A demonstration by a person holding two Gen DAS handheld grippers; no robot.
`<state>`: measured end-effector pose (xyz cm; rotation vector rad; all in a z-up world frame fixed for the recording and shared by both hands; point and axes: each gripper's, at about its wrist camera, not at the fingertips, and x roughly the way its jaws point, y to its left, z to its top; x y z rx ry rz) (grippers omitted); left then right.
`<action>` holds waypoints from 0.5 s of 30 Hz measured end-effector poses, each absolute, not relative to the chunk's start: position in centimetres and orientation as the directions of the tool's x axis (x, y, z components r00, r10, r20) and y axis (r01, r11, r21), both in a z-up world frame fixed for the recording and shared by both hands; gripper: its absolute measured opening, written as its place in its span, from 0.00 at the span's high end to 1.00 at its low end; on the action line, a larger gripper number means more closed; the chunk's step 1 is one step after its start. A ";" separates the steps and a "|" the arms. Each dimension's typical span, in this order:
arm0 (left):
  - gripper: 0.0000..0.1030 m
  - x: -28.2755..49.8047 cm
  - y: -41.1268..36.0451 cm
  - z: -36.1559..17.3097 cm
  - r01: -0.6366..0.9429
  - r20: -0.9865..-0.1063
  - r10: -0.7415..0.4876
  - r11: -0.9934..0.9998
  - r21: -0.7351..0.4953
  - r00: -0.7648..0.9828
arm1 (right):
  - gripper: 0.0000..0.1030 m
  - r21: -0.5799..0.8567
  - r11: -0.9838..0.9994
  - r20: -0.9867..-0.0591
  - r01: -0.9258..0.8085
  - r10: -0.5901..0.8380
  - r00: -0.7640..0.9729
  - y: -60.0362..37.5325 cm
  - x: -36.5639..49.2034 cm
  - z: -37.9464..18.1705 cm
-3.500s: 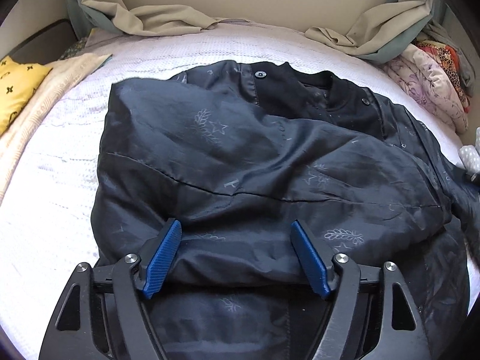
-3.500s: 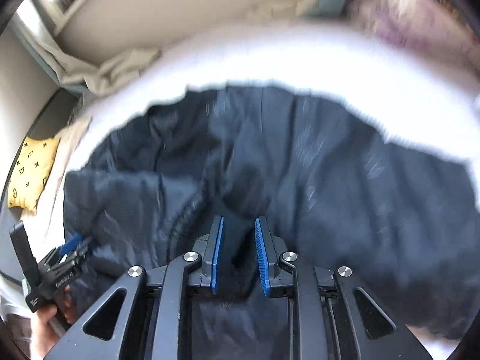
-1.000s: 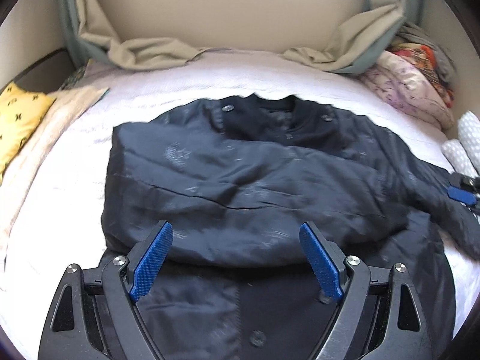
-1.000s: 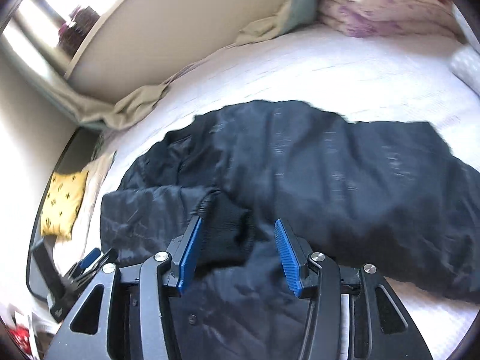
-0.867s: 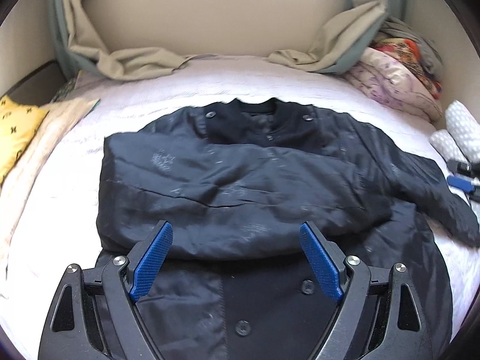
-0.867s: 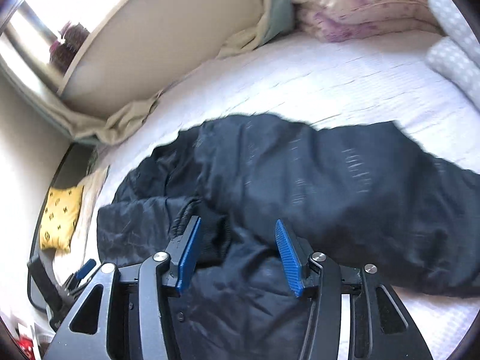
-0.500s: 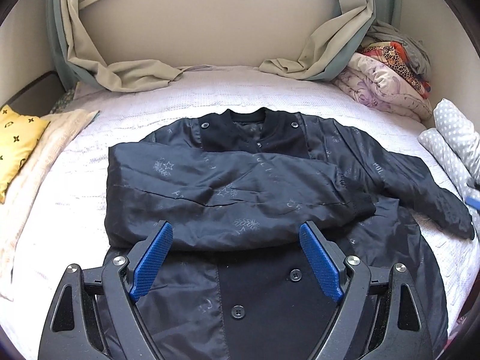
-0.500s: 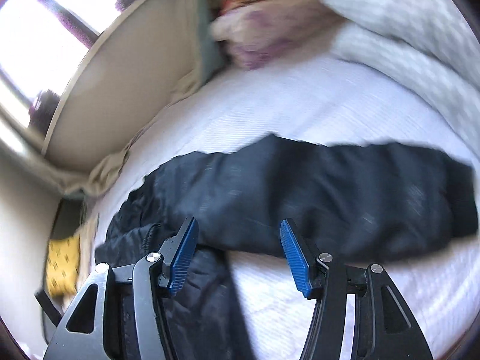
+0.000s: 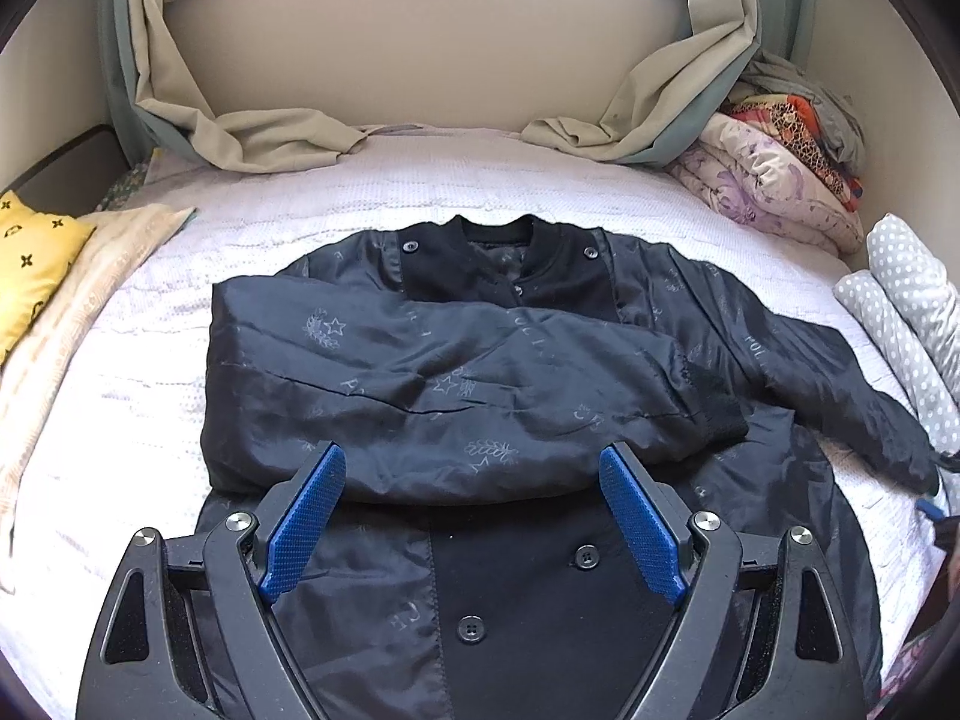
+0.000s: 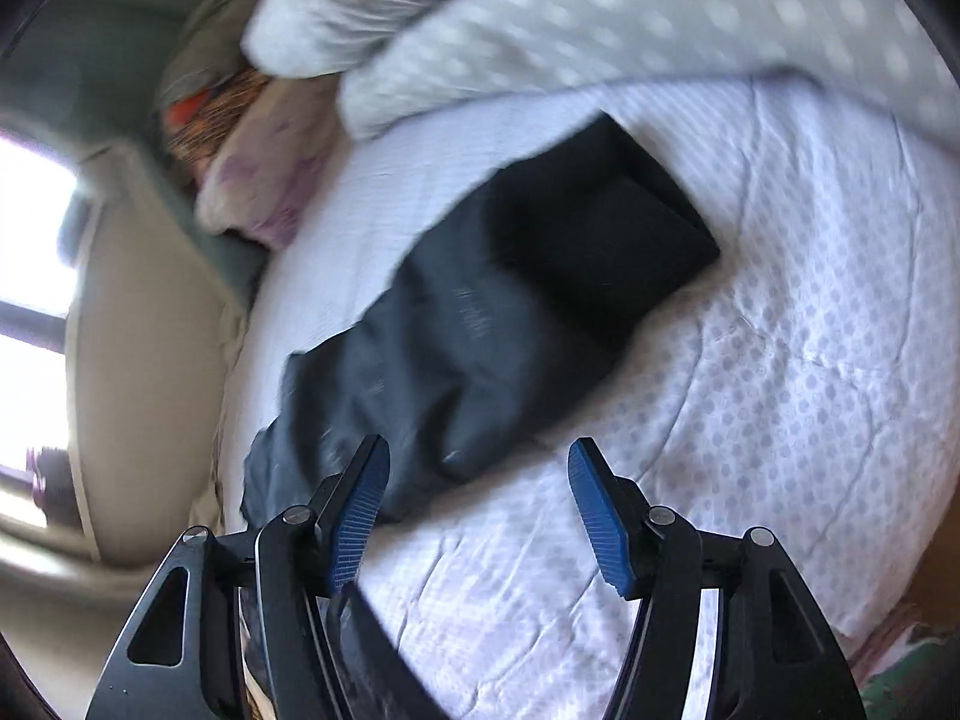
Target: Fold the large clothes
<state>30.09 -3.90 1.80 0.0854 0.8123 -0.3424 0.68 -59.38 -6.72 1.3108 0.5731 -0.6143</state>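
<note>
A dark navy jacket with black button placket lies front-up on the white bedspread. Its left sleeve is folded across the chest, cuff at the right. Its right sleeve stretches out to the right. My left gripper is open and empty, above the jacket's lower front. My right gripper is open and empty, over the outstretched sleeve, whose black cuff lies ahead on the bedspread.
Polka-dot pillows lie at the bed's right edge. Folded floral quilts are stacked at the far right corner. Curtains drape onto the bed's far side. A yellow cushion and beige cloth lie at left.
My right gripper let go of the left sleeve's cuff, opened and swung right to the outstretched sleeve. My left gripper pulled back and rose, staying open.
</note>
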 end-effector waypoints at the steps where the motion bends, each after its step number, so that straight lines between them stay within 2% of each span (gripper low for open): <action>1: 0.13 30.0 -3.8 2.0 0.332 -0.721 -0.272 0.941 -0.061 0.638 | 0.42 0.697 0.138 -0.697 0.704 -0.098 0.710 -59.6 0.9 -7.1; 5: 0.13 29.8 -3.2 2.5 0.325 -0.711 -0.276 0.943 -0.072 0.646 | 0.41 0.704 0.103 -0.684 0.703 -0.167 0.710 -61.1 1.4 -8.2; 11: 0.13 30.1 -1.9 2.7 0.300 -0.710 -0.273 0.950 -0.092 0.649 | 0.42 0.727 0.107 -0.653 0.678 -0.195 0.732 -62.8 2.2 -8.6; 12: 0.13 30.1 -1.7 2.8 0.295 -0.708 -0.274 0.951 -0.097 0.650 | 0.47 0.726 0.114 -0.652 0.678 -0.199 0.731 -63.1 2.4 -8.6; 14: 0.13 30.2 -1.2 3.0 0.285 -0.704 -0.277 0.952 -0.109 0.654 | 0.67 0.724 0.127 -0.650 0.678 -0.200 0.733 -63.7 2.8 -8.5; 15: 0.13 30.1 -1.0 3.0 0.280 -0.702 -0.275 0.953 -0.112 0.656 | 0.82 0.728 0.138 -0.646 0.672 -0.191 0.739 -64.0 3.0 -8.7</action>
